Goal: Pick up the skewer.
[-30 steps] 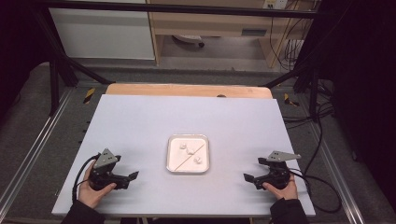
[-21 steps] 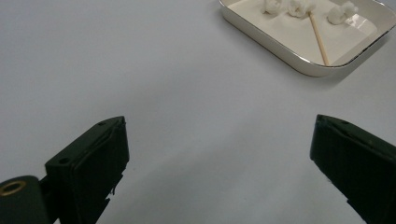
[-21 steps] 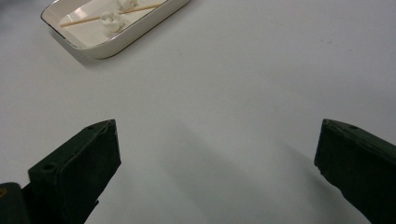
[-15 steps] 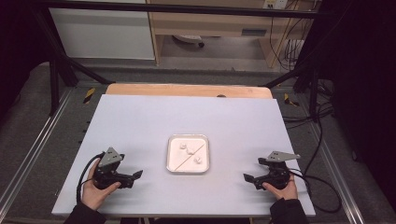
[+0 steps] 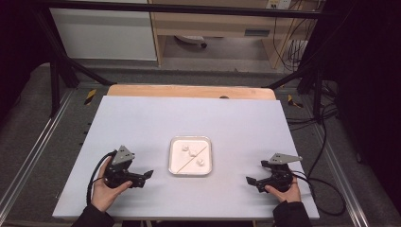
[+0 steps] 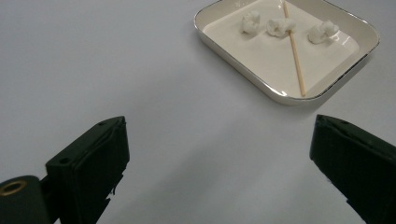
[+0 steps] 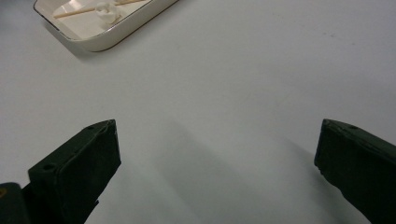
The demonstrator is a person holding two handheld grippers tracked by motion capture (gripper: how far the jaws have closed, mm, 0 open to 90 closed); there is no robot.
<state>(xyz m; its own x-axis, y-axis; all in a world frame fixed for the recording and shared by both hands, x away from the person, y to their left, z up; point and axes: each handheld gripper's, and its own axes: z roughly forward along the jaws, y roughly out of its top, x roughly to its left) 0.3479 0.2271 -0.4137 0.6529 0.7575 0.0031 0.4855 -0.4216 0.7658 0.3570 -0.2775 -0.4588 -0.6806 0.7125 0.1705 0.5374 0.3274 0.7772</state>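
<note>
Lower left of the high view: left gripper, held in a hand, jaws spread with nothing between them. Lower right: right gripper, jaws likewise spread and empty, resting low over the pale surface. Centre of frame, between the two grippers and apart from both: a white square tray holding three white lumps and a thin wooden stick laid diagonally. Upper frame: a wooden board edge behind the surface.
</note>
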